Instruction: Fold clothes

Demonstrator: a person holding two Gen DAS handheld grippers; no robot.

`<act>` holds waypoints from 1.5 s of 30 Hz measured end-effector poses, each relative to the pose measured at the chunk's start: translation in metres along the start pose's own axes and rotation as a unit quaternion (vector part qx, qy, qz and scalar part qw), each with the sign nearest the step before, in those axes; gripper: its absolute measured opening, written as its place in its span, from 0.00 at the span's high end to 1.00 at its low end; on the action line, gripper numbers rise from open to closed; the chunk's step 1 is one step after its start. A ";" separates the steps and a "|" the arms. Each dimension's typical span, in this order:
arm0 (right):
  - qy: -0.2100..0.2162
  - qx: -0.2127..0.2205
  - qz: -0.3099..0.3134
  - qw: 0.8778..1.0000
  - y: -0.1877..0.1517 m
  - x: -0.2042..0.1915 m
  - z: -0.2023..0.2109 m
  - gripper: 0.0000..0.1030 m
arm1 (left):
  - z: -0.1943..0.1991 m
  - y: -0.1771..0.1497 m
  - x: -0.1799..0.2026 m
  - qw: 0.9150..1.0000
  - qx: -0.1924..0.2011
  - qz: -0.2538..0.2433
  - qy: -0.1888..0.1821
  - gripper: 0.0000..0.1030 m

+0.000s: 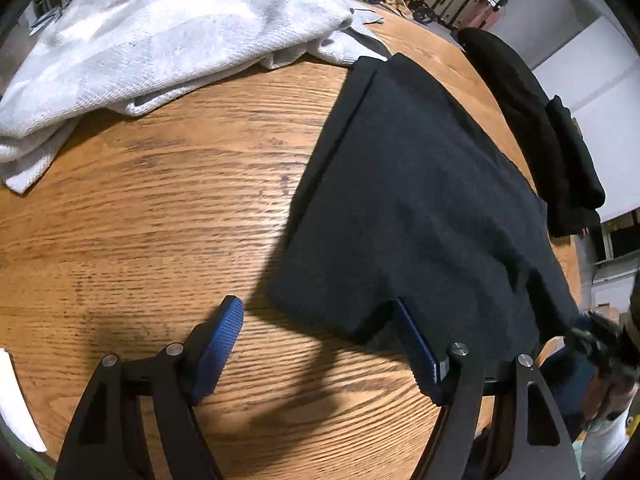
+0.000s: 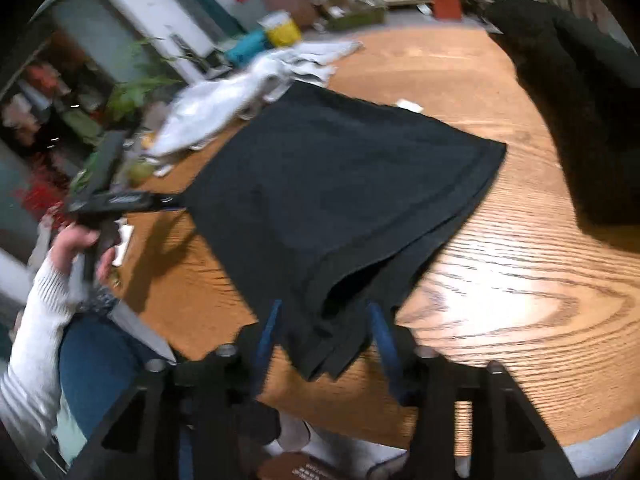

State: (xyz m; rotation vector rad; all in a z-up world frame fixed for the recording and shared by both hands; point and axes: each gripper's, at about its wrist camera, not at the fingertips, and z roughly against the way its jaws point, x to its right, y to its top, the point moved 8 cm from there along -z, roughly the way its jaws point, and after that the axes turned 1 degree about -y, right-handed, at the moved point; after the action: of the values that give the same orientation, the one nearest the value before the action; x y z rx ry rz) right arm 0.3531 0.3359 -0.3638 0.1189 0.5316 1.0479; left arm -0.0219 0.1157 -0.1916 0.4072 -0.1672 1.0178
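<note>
Folded dark garment lies on my wooden table, white cloth heaped behind; my left tongs stand apart at its near corner, my right tongs straddle its edge, not yet clamped

A wooden bench with bold oak grain fills both views, its rounded edge curving along the right of the left wrist frame. On it, a rumpled white cloth lies at the upper left, a folded dark garment spreads across the centre and right, and a black garment sits along the far right edge. In the right wrist view a small white slip lies just beyond the dark garment's far edge.
</note>
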 end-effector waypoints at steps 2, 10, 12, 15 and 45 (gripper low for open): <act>0.019 -0.003 -0.006 1.000 0.006 -0.001 -0.007 0.74 | 0.001 -0.001 -0.002 1.000 0.001 -0.002 0.001 0.25; 0.006 0.046 0.010 0.999 0.044 0.001 0.029 0.98 | 0.007 -0.004 0.015 1.000 0.019 -0.022 -0.010 0.25; -0.022 0.036 0.020 0.999 0.046 0.008 0.018 0.98 | 0.004 0.002 0.034 1.000 0.015 -0.022 -0.008 0.25; -0.055 0.002 0.027 0.998 0.042 0.021 -0.009 0.97 | 0.003 -0.003 0.035 1.000 0.007 -0.024 -0.005 0.25; -0.077 -0.025 -0.002 0.997 -0.009 0.097 0.027 0.52 | -0.002 -0.037 0.081 0.995 -0.045 -0.068 -0.050 0.25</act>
State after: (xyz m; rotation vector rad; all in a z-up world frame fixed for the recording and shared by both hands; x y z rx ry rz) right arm 0.4100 0.4176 -0.3783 0.1527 0.3647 1.0389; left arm 0.0515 0.1641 -0.1767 0.3828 -0.2701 0.8534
